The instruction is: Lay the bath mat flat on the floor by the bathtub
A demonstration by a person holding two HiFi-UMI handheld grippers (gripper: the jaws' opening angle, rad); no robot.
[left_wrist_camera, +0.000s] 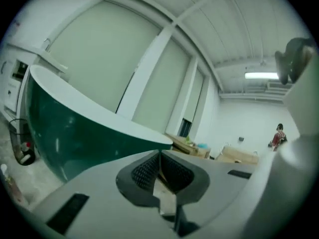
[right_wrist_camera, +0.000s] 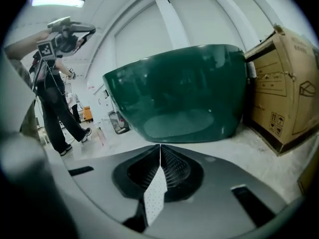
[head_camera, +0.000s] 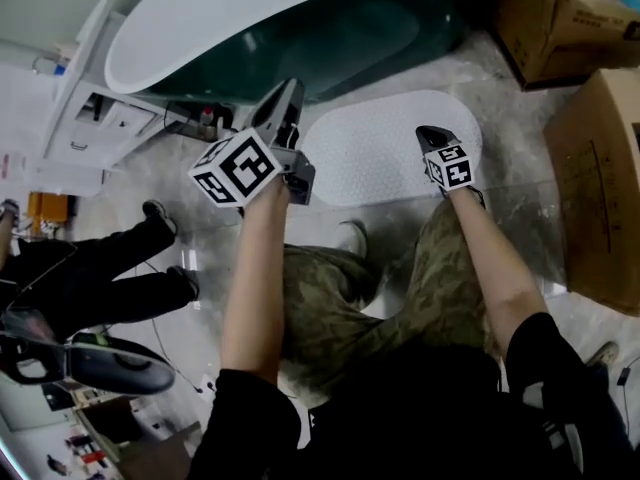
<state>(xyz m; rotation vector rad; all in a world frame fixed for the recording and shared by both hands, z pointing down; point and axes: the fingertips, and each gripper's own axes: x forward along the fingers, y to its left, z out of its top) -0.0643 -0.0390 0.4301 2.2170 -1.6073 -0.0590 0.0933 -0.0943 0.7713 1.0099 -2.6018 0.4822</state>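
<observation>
Bath mat (head_camera: 385,148): near edge partly hidden behind the left gripper (head_camera: 291,88) and right gripper (head_camera: 429,132). Bathtub (head_camera: 330,48): far side cut off by the head view's top edge. Cardboard box (head_camera: 600,188): cut by the right edge. Bystander (head_camera: 100,268): only the legs are in frame at left. Distant figure (left_wrist_camera: 278,135) in the left gripper view: too small to make out.

Bright, even light comes from ceiling strip lights (right_wrist_camera: 58,2); shadows on the floor (head_camera: 490,78) are soft. The bathtub (head_camera: 200,18) rim carries a mild sheen. Both gripper views bulge, darken at the corners and blur nearby.
</observation>
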